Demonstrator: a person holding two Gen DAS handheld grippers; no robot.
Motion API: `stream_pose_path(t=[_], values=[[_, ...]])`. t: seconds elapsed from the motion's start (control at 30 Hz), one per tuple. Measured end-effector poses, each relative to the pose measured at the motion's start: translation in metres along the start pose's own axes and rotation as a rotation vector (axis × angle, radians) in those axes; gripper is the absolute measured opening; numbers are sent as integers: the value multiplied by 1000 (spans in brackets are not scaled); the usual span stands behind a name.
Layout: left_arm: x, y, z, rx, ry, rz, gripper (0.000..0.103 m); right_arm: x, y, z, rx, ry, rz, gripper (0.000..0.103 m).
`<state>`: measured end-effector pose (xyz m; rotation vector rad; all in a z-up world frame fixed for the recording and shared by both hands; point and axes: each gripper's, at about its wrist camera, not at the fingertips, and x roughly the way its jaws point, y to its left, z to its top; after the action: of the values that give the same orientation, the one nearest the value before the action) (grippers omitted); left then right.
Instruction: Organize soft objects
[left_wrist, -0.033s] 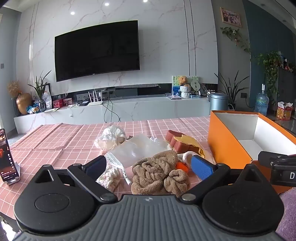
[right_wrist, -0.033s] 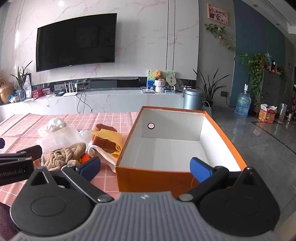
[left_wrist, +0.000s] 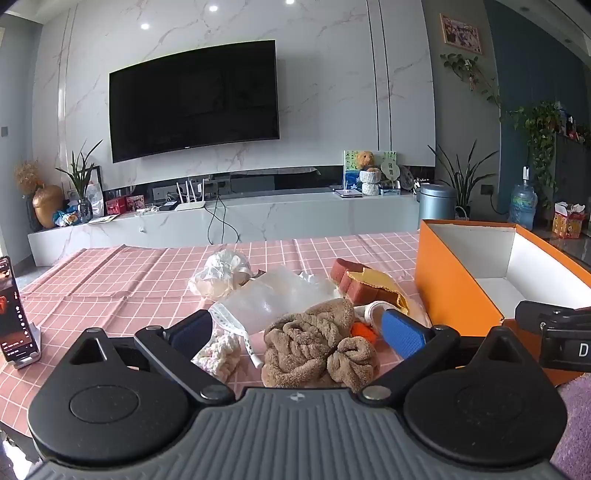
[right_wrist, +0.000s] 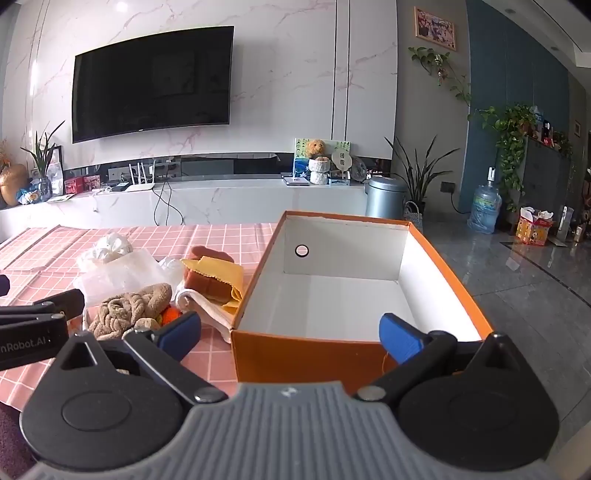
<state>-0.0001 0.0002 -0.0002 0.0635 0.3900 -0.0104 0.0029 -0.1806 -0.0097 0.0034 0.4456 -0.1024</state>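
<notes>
Left wrist view: nothing has visibly changed, both the left hand-held gripper (left_wrist: 297, 326) and right hand-held gripper (right_wrist: 290, 332) gape wide and empty, brown towel (left_wrist: 317, 341) waits on the counter (left_wrist: 110, 280) beside the empty orange box (right_wrist: 332, 354), sorting unstarted.

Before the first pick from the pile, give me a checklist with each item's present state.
1. Left hand-held gripper open and empty: ok.
2. Right hand-held gripper open and empty: ok.
3. Brown knotted plush towel lies between the left fingers, unpinched: ok.
4. Open orange cardboard box empty, room inside: ok.
5. Clear plastic bag touches the towel behind: may drag along, cannot tell.
6. Towel free of the small orange item beside it: cannot tell.
</notes>
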Motion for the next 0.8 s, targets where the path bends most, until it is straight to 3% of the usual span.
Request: stream_pose_path(t=[0.8], values=[[-2, -5, 0, 20, 10, 0, 103, -2, -1, 0, 0, -7, -8, 101]])
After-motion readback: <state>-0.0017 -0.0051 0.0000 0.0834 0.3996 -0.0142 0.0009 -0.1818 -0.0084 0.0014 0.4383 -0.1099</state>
